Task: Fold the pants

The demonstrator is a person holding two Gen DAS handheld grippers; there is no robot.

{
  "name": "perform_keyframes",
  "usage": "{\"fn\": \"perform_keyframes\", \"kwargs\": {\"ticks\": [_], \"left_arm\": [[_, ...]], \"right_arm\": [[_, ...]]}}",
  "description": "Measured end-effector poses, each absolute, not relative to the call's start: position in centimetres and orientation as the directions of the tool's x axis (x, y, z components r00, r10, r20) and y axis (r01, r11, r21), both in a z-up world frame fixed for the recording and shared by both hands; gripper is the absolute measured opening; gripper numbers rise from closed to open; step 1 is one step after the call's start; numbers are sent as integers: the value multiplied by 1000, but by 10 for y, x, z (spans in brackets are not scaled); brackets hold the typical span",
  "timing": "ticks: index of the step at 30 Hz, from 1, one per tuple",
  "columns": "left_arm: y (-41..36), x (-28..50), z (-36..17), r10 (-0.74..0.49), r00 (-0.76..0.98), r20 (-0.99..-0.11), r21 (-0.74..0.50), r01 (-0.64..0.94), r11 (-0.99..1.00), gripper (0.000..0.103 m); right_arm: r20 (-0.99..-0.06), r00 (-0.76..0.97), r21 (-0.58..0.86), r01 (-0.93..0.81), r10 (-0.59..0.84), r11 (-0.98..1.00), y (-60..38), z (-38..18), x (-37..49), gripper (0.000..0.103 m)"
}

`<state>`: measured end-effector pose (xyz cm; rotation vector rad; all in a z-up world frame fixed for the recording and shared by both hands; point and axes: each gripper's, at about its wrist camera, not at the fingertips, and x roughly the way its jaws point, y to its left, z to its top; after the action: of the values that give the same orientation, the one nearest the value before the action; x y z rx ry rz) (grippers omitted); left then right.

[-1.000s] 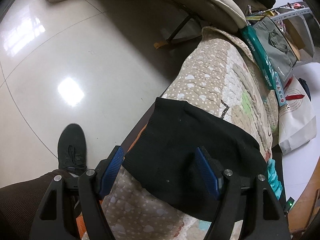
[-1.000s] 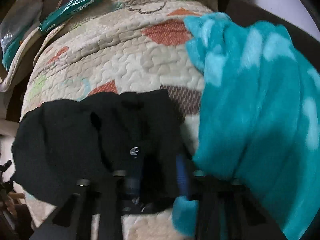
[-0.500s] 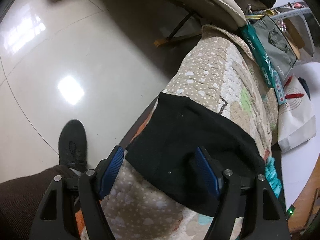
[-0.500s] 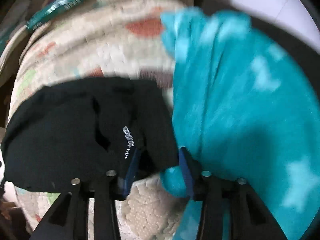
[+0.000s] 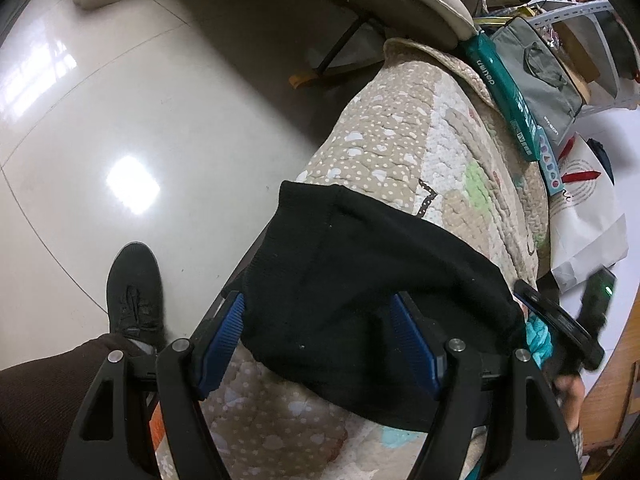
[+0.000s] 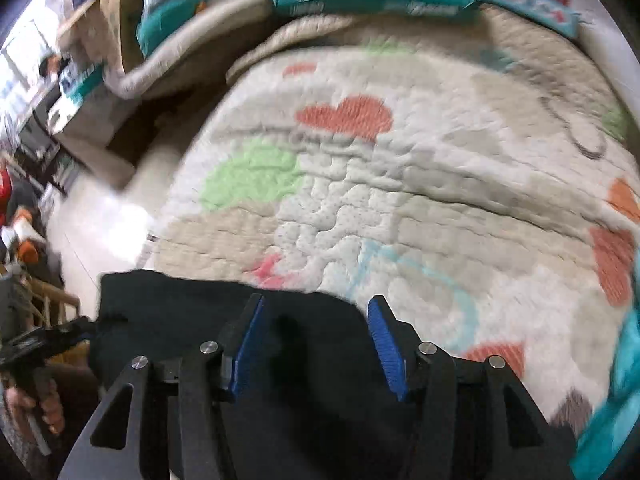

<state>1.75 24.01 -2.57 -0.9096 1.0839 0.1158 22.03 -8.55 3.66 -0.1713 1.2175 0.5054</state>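
Black pants lie folded on the quilt, at twelve o'clock of both spread, empty tongs, left and right; folding appears complete, calling only for final smoothing.

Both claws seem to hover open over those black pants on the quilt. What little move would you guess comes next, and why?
Probably lower the left gripper and close it on the near edge of the black pants. Its jaws stand open astride that edge, holding nothing. The right gripper is open too, and the pants look already doubled into a compact pile on the quilt, so another fold seems due.
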Motion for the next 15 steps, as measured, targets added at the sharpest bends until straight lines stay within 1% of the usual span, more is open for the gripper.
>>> {"fn": "perform_keyframes", "kwargs": {"ticks": [2,3,5,6,7,11,14,15], "left_arm": [[237,21,-26,-331,492,-805,-571,-493,656,73],[236,24,-27,-334,488,-807,-569,-490,660,73],[234,26,-27,-333,484,-809,-565,-489,665,73],[234,27,-28,-332,482,-811,-564,-490,665,73],[234,28,-29,-331,480,-813,-562,-494,664,73],[234,30,-32,-319,473,-822,-550,-511,661,73],[234,31,-34,-304,467,-830,-536,-520,665,73],[234,31,-34,-301,466,-832,-533,-522,666,73]], "right_arm": [[-937,185,177,-479,295,860,-83,23,222,57],[-937,168,189,-496,306,848,-82,19,218,53],[-934,190,165,-519,301,839,-81,17,212,38],[-934,199,159,-510,296,845,-83,18,212,23],[-931,201,168,-504,304,847,-84,20,212,16],[-922,254,128,-513,293,849,-82,32,210,13],[-914,288,123,-477,287,870,-83,35,224,12],[-915,296,114,-463,275,879,-83,34,229,6]]}}
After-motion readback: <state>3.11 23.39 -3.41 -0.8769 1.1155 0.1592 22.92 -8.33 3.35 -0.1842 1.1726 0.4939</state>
